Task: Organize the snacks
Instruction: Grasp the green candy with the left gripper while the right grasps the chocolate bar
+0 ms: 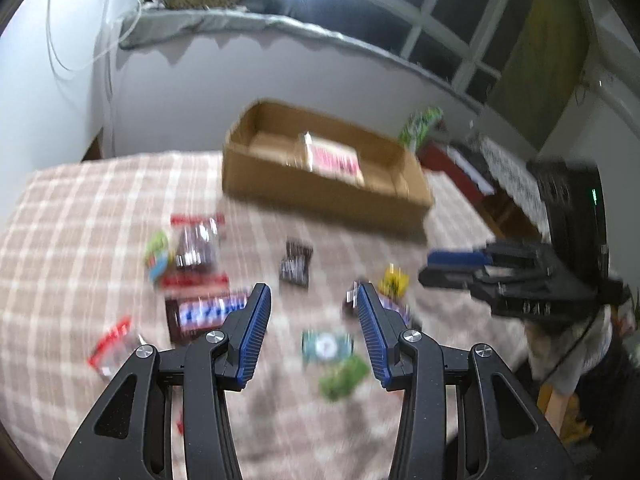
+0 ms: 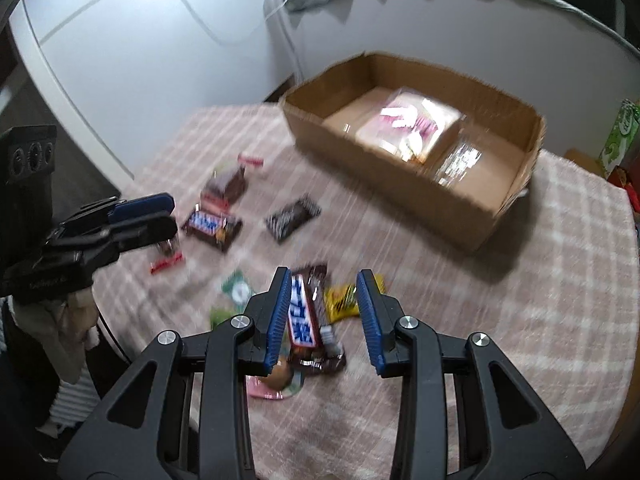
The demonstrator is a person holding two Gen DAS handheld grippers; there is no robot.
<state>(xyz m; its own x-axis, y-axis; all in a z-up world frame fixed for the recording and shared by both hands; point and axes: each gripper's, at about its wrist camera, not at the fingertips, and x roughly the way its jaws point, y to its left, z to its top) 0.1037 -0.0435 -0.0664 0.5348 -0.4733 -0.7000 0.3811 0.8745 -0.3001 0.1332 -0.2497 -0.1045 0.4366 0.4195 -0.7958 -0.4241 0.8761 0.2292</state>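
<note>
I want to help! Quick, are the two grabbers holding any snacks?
Left gripper: open, holding nothing.
Right gripper: open, holding nothing.

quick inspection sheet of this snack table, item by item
surface: table under a pink checked cloth, frames motion-blurred
job's things: cardboard box at the far side, a pink-printed packet and a clear packet inside; loose snacks on the cloth include a brown and blue bar, a yellow packet, a dark wrapper, a green packet
clutter: nothing seen beyond the snacks
grippers: left gripper and right gripper both above the snacks, jaws parted, nothing held
cables: white cables on the wall
surroundings: white wall, window, green carton beside the table
</note>
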